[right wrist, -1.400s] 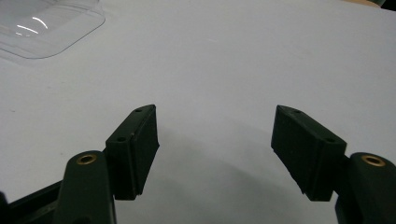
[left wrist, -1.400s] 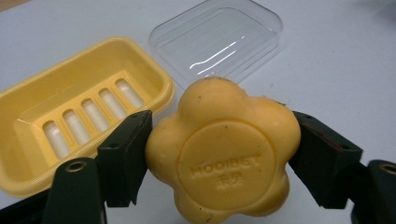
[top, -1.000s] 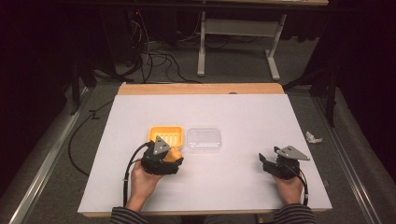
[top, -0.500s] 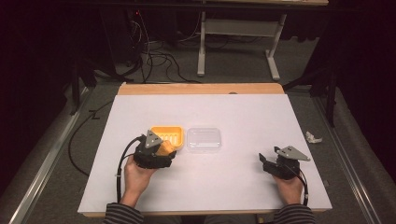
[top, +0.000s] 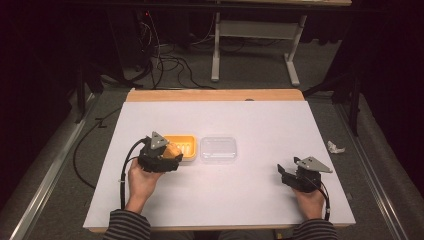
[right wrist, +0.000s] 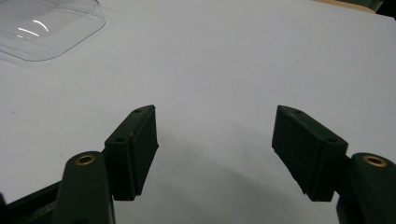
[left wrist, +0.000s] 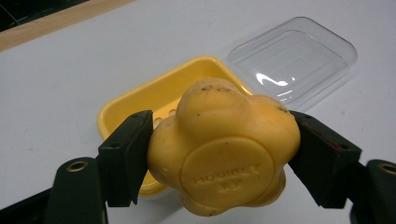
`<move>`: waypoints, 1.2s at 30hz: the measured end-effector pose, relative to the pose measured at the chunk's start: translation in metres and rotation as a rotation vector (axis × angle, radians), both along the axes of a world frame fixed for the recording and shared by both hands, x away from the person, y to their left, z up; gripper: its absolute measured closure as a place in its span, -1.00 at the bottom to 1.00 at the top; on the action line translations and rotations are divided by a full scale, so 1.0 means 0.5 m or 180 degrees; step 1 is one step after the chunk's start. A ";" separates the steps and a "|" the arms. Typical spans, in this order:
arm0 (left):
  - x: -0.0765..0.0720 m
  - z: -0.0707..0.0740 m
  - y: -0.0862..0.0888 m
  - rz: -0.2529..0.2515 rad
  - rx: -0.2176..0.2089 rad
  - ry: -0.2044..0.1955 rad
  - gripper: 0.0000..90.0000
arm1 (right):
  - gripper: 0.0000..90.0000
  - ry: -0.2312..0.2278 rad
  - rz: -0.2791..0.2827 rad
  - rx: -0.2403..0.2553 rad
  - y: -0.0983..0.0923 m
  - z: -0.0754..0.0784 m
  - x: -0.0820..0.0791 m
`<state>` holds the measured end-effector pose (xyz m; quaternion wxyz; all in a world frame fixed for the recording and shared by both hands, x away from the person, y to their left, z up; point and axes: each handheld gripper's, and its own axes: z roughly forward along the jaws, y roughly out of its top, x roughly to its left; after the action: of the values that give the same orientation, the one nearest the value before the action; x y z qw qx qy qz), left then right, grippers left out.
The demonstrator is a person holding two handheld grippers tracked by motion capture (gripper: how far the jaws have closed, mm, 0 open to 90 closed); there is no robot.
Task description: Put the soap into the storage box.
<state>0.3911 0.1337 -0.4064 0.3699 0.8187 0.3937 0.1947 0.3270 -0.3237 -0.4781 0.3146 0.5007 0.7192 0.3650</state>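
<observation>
A yellow flower-shaped soap bar [left wrist: 224, 149] with a round embossed stamp is clamped between the jaws of my left gripper [left wrist: 219, 154]. In the high view that left gripper [top: 167, 155] sits at the near left corner of the yellow soap dish [top: 184, 145], soap [top: 171, 151] in its grip, slightly above the table. The dish [left wrist: 144, 100] lies just beyond the soap, hollow side up. A clear plastic lid [top: 218, 149] rests flat to the right of the dish. My right gripper [top: 284, 175] rests at the table's right front, open, with only white tabletop between its jaws [right wrist: 215, 149].
The white tabletop [top: 260, 120] ends in a wooden strip [top: 215, 95] at the far edge. A crumpled scrap [top: 335, 147] lies off the table's right side. Cables and a desk frame stand on the floor beyond. The clear lid [right wrist: 42, 23] lies far left ahead of my right gripper.
My left gripper, with the soap in its grip, has shifted left and slightly up beside the dish's near left corner. The right gripper has stayed still.
</observation>
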 end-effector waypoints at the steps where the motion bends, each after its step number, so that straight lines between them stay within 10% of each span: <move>1: 0.002 -0.001 0.000 0.0011 -0.0001 0.0001 -0.39 | -0.30 -0.0003 -0.0003 0.0006 0.000 0.000 0.000; 36: 0.087 -0.039 -0.006 0.0222 0.0091 0.0217 -0.39 | -0.30 -0.0004 -0.0007 -0.0013 0.002 0.000 -0.001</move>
<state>0.4346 0.1309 -0.4257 0.3375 0.8159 0.4315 0.1851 0.3267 -0.3227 -0.4782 0.3164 0.5006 0.7191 0.3635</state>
